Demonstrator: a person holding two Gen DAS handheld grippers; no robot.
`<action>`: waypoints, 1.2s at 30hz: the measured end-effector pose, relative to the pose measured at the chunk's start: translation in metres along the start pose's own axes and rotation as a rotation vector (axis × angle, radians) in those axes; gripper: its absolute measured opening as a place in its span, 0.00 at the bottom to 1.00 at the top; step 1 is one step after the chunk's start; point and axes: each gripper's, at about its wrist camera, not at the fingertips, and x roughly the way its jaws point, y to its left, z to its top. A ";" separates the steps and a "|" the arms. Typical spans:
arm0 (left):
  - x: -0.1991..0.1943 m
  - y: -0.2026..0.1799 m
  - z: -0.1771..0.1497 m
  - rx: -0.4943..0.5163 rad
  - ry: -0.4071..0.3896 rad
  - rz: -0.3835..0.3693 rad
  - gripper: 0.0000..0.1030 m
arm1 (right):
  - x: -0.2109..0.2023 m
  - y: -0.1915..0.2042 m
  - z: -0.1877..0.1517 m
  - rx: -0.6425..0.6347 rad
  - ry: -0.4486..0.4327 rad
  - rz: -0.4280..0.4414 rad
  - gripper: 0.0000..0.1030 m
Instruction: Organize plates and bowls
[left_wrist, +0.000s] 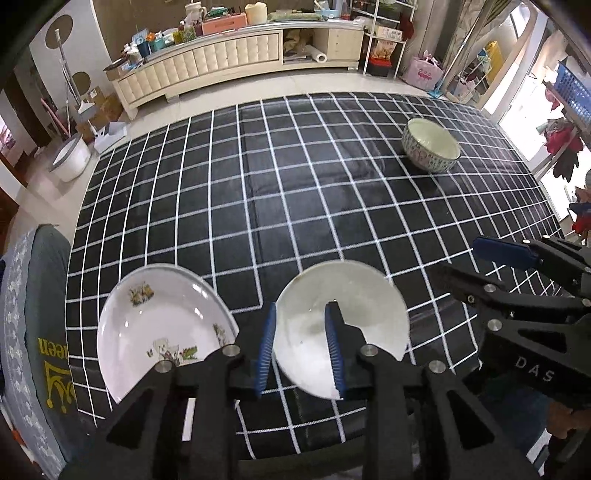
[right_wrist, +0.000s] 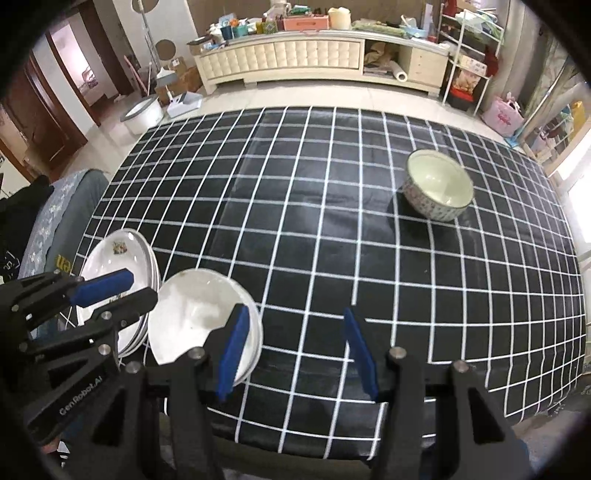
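A plain white plate lies near the table's front edge; it also shows in the right wrist view. My left gripper is partly open, its jaws astride the plate's near-left rim. A stack of white cartoon-print plates lies to its left, also in the right wrist view. A patterned bowl stands upright at the far right, also in the right wrist view. My right gripper is open and empty, just right of the plain plate.
The table wears a black cloth with a white grid. A chair with a grey-blue cushion stands at the table's left side. A cream cabinet and a white tub stand beyond the far edge.
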 end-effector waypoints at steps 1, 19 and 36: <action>-0.001 -0.002 0.003 0.004 -0.004 0.002 0.24 | -0.004 -0.005 0.002 0.007 -0.008 -0.001 0.56; -0.012 -0.068 0.077 0.086 -0.076 -0.004 0.42 | -0.027 -0.085 0.041 0.108 -0.083 -0.020 0.56; 0.010 -0.126 0.156 0.143 -0.101 -0.035 0.44 | -0.009 -0.160 0.080 0.186 -0.083 -0.037 0.56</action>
